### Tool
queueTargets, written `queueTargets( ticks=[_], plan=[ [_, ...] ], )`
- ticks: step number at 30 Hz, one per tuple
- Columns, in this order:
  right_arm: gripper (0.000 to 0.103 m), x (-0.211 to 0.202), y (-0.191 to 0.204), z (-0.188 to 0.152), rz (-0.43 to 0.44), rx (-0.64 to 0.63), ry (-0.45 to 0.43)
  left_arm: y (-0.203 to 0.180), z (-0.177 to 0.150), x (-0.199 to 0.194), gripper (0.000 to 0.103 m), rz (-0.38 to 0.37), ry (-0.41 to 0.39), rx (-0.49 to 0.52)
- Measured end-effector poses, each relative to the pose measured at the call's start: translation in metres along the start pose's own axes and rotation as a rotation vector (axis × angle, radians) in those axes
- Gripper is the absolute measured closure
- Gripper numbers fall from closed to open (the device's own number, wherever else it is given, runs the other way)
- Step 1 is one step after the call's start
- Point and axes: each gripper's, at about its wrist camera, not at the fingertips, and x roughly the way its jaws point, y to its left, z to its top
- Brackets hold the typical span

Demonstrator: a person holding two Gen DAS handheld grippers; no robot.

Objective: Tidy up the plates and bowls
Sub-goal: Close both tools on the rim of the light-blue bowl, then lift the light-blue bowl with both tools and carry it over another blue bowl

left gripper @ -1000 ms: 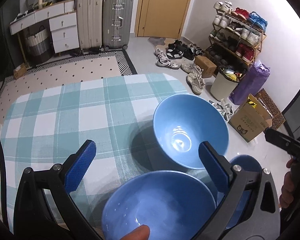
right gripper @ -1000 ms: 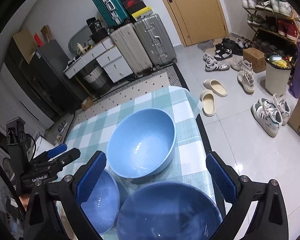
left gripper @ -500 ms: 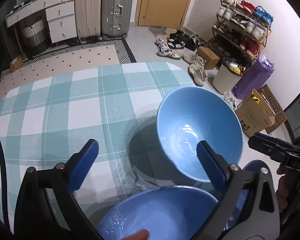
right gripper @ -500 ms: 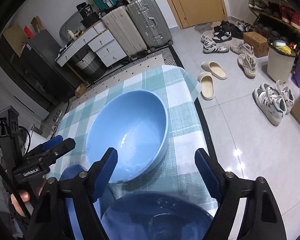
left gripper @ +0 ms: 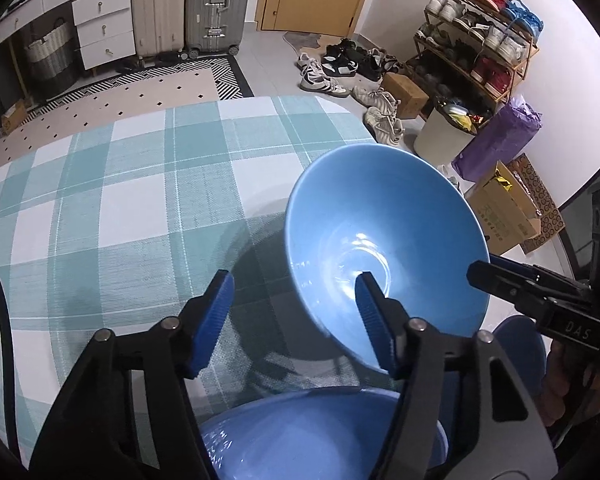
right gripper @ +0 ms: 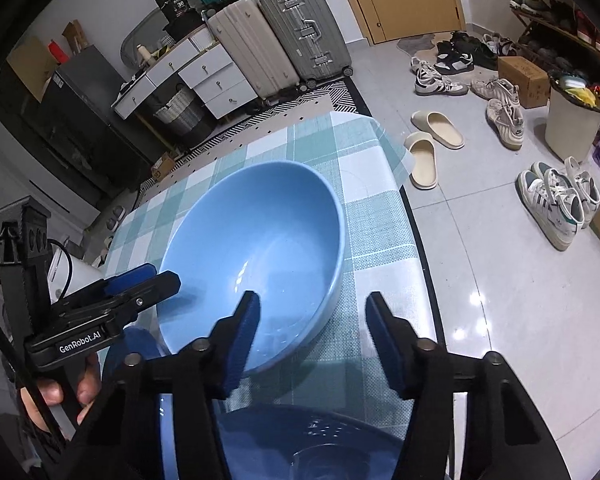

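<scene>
A large blue bowl (left gripper: pixel 384 248) stands on the checked tablecloth (left gripper: pixel 120 200) near the table's right edge; it also shows in the right wrist view (right gripper: pixel 252 256). My left gripper (left gripper: pixel 296 316) is open, its jaws straddling the bowl's near left rim. My right gripper (right gripper: pixel 312 340) is open, its jaws straddling the bowl's near right rim. A second blue bowl (left gripper: pixel 320 436) sits close below the left gripper. Another blue bowl (right gripper: pixel 312 444) sits below the right gripper. A third small blue dish (left gripper: pixel 520 356) is partly hidden at the right.
The table edge (right gripper: pixel 412 216) drops to a tiled floor with slippers (right gripper: pixel 424 156) and shoes. Suitcases (right gripper: pixel 284 36) and drawers (right gripper: pixel 204 76) stand at the back. A shoe rack (left gripper: pixel 480 48), a bin (left gripper: pixel 444 132) and a cardboard box (left gripper: pixel 504 208) lie to the right.
Both grippers have moved forward to the large bowl and their jaws have narrowed around its rim. The near bowls have slid lower in both views.
</scene>
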Motion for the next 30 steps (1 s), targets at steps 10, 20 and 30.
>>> queueTargets(
  ticks=[10,20,30],
  plan=[
    [0.079,0.005,0.002,0.0,-0.032,0.001,-0.006,-0.008,-0.003,0.007,0.079,-0.032,0.026,0.012],
    [0.085,0.004,0.006,-0.002,-0.044,0.0,-0.019,-0.009,-0.007,0.003,0.088,-0.018,0.002,0.017],
    [0.085,0.002,0.008,-0.005,-0.047,-0.011,-0.028,-0.019,-0.011,-0.014,0.088,0.009,-0.047,0.043]
  ],
)
